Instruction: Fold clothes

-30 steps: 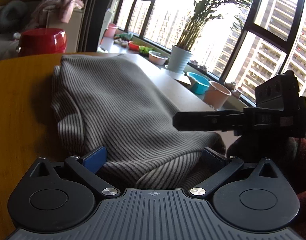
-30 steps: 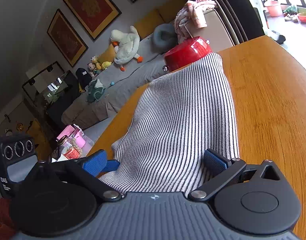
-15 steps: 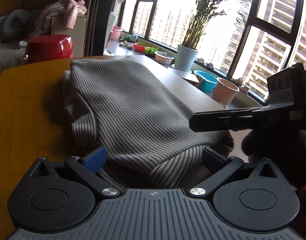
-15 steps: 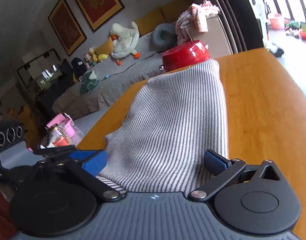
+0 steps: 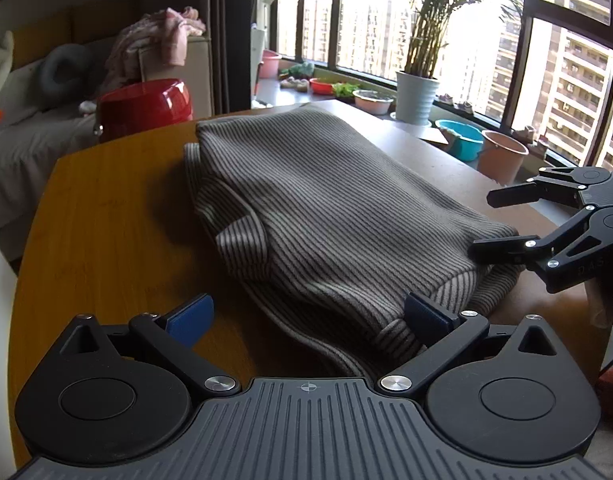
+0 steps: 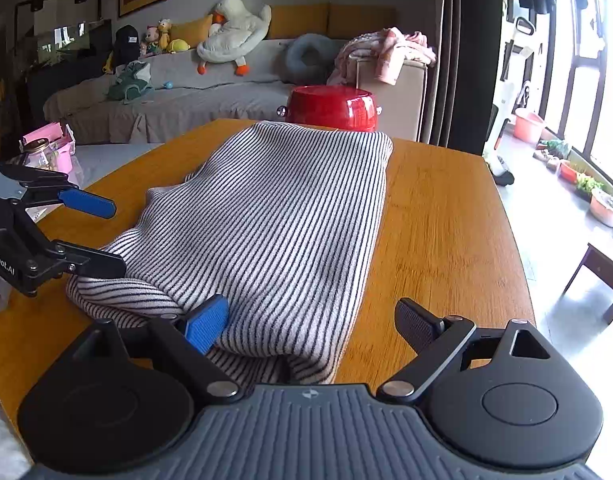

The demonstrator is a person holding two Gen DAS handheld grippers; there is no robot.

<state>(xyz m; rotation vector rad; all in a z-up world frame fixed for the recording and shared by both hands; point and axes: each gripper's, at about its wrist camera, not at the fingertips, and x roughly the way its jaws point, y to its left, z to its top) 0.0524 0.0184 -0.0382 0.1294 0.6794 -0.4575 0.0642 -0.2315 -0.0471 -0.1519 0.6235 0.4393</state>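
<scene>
A grey-and-white striped knit garment (image 5: 326,208) lies folded lengthwise on the wooden table (image 5: 106,232); it also shows in the right wrist view (image 6: 274,220). My left gripper (image 5: 306,314) is open at the garment's near end, its fingers astride the near left corner. My right gripper (image 6: 312,320) is open at the near right corner, with cloth between the fingers. Each gripper shows in the other's view: the right one (image 5: 494,222) at the garment's right edge, the left one (image 6: 110,236) at its left edge, both open.
A red pot (image 6: 330,108) stands at the table's far end behind the garment. A sofa with plush toys (image 6: 230,32) is beyond the table. Plant pots and basins (image 5: 458,140) line the window sill. The table edge (image 6: 510,248) drops off at the right.
Both grippers have drawn back and tilted down from the garment's near end; the cloth now lies flat on the table with its near edge between open fingers.
</scene>
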